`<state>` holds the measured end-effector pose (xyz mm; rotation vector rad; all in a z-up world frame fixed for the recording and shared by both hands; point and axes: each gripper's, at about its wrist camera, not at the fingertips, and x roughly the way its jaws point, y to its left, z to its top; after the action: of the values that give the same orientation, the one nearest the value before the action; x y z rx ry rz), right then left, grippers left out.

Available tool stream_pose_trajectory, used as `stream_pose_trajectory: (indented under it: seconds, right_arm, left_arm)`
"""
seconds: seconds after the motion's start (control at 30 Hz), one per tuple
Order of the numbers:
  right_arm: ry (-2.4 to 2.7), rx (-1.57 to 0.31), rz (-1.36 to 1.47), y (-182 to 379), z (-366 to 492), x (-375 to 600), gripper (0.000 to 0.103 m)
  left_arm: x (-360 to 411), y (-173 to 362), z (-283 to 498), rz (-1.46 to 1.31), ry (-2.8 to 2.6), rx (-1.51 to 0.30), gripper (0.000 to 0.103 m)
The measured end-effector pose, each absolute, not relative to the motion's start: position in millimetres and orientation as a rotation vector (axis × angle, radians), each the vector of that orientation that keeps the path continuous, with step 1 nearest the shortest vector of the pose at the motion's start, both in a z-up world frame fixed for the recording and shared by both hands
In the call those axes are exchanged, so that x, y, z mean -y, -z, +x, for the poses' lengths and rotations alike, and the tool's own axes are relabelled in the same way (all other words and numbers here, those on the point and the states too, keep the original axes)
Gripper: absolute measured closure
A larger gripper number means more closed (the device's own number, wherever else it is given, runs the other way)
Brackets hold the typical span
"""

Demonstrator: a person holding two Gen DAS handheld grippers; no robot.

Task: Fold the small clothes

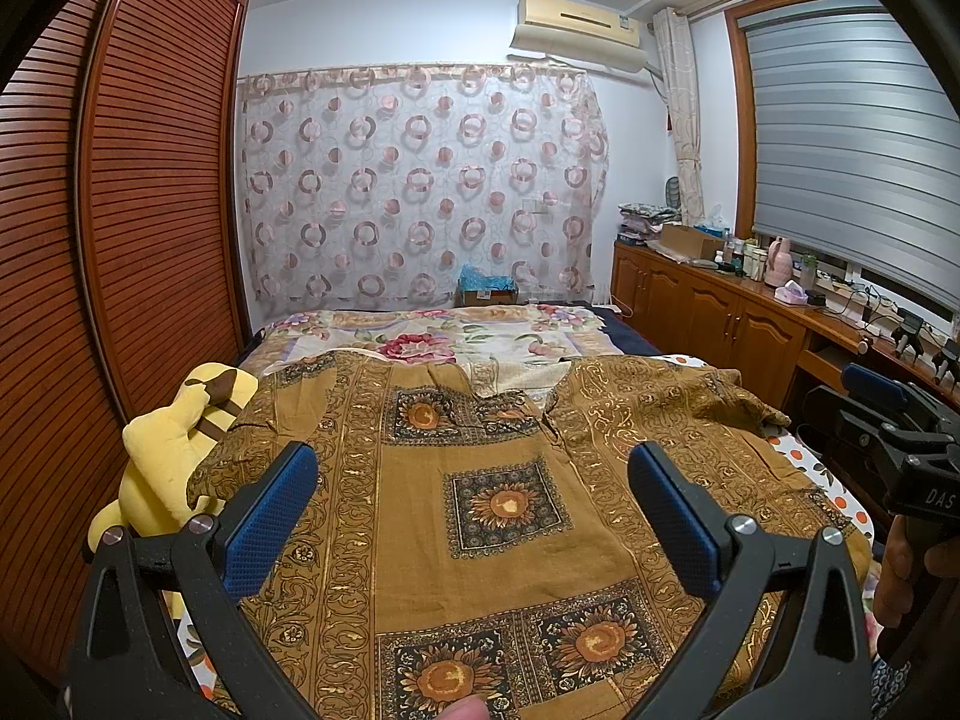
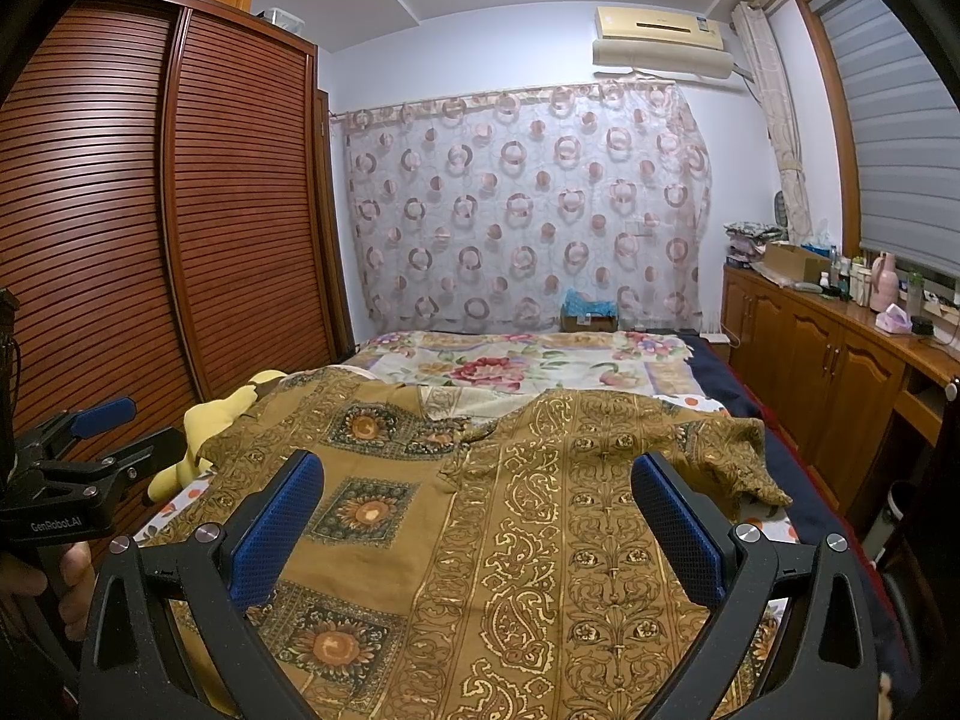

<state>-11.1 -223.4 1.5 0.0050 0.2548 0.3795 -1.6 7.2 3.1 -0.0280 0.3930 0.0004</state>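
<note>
— Right under both our tools lies the shirt [image 1: 498, 516], spread flat on the bed [image 1: 480, 330], its collar pointing away from us toward the far wall. Our left gripper [image 1: 474, 522] hangs over the sunflower half, jaws wide apart and holding nothing.

— Our right gripper [image 2: 477, 531] is the same: spread wide, empty, above the paisley half. So the long axis runs straight ahead, and each of us has a side.

— We reckon the right one is nearer the crumpled sleeve [image 2: 732, 456], which lies bunched toward the bed's right edge. That sleeve probably wants folding in first.

— On our left the yellow plush toy [image 1: 174, 450] sits touching the shirt's edge, so room there is tight.

— Farther out, the floral quilt [image 2: 528, 366] gives us free room beyond the collar.
</note>
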Motion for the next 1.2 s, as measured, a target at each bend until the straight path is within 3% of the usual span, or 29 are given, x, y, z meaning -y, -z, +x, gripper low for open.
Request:
stream_pose_trajectory:
  seconds: [0.67,1.2]
  right_arm:
    - [-0.384,-0.262,-0.001,0.6,-7.0,218.6,0.001]
    - [-0.467,-0.318,-0.038,2.5,54.2,196.8,0.001]
  left_arm:
    - [-16.9,-2.6,-0.4,-0.041,-0.018,-0.385,0.0]
    - [-70.6,35.5,64.4,-0.051,-0.104,-0.464,0.0]
